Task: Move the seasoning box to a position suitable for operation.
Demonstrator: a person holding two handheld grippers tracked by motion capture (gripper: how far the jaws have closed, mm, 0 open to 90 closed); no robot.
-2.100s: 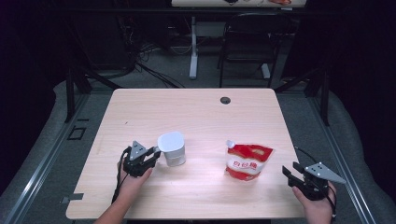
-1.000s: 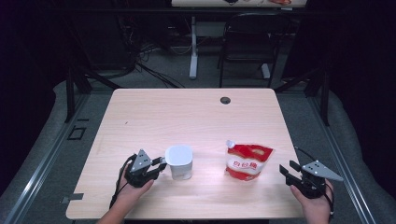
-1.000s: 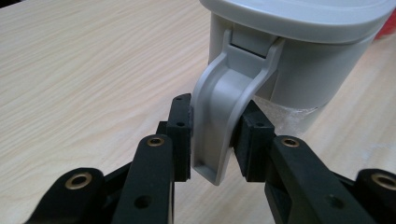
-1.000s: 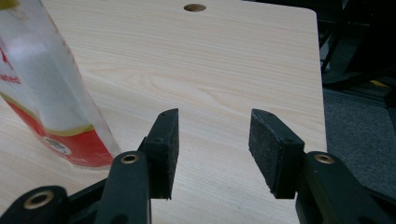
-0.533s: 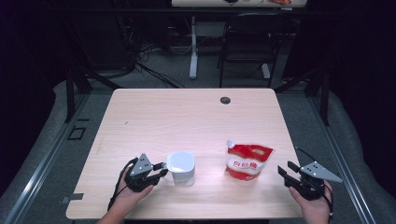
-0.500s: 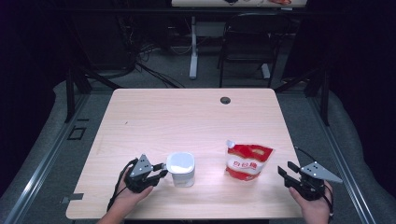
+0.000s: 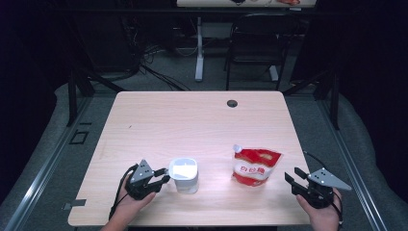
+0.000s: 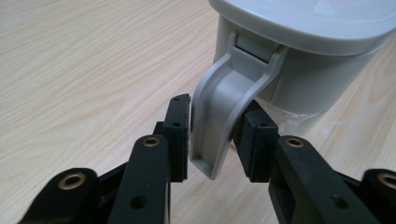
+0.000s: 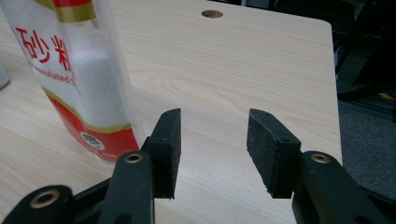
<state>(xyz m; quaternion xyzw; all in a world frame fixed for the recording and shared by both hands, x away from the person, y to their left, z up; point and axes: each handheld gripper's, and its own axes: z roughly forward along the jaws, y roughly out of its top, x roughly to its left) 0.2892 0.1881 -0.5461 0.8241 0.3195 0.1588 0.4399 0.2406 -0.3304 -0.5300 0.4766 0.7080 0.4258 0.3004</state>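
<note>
A white lidded container [image 7: 184, 175] with a grey handle [image 8: 219, 121] stands near the table's front edge. My left gripper [image 7: 163, 175] sits just left of it, and its jaws have just been opening. The handle is still between the pads [image 8: 180, 135], which no longer press on it. A red and white pouch [image 7: 255, 167] with a white cap stands upright to the right. My right gripper [image 7: 292, 174] rests right of the pouch [image 9: 79, 70]. Its jaws have just been closing a little and stand open with nothing between them.
The wooden table [image 7: 202, 120] has a round cable hole [image 7: 232, 103] near its far edge. A dark chair [image 7: 260, 43] and a white post [image 7: 198, 53] stand on the floor beyond. The table's right edge [image 9: 334, 93] lies close to my right gripper [image 9: 214, 119].
The container has been drawn toward the front edge and slightly right, along with my left gripper. The left jaws have spread a little off the handle. The right gripper barely moved.
</note>
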